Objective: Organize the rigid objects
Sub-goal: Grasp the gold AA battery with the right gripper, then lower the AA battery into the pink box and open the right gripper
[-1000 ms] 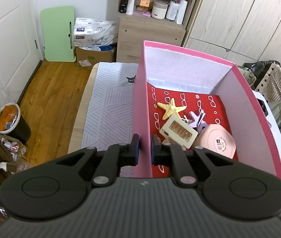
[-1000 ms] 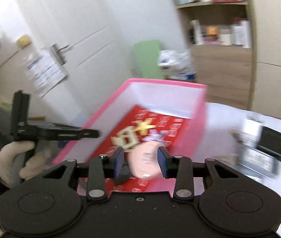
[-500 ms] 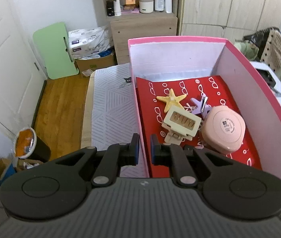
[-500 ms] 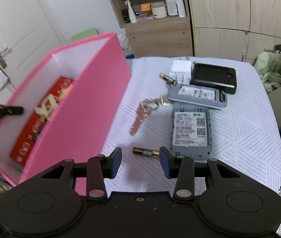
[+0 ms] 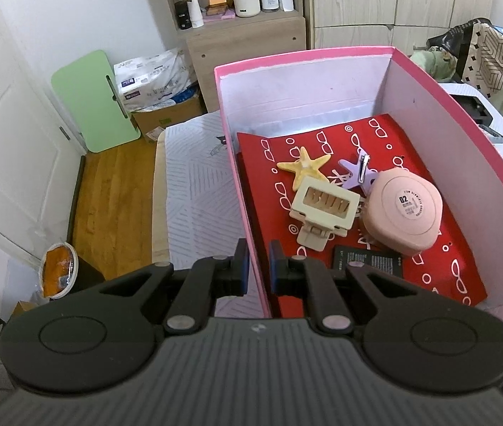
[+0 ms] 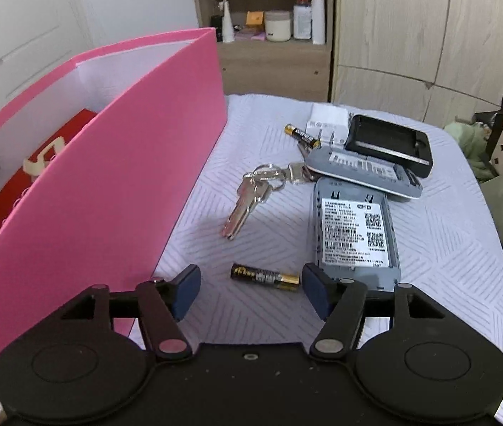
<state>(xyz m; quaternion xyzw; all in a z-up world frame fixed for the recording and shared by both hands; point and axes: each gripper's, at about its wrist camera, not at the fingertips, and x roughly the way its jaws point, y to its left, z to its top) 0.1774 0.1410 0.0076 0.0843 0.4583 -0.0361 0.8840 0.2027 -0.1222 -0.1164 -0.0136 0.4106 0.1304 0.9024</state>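
Tablecloth (image 6: pixel 251 319) under pink box (image 6: pixel 109 195); wooden floor (image 5: pixel 109 195)

The round pink case (image 5: pixel 403 212) in the pink box (image 5: pixel 308 57) carries a label with a bold "02" and a ring of small print too fine to read. The grey device (image 6: pixel 355 230) on the table has a white sticker with lines of tiny text, two QR codes and a Wi-Fi mark, none of it legible. The near battery (image 6: pixel 264 276) and the far battery (image 6: pixel 302 135) bear brand lettering that cannot be made out
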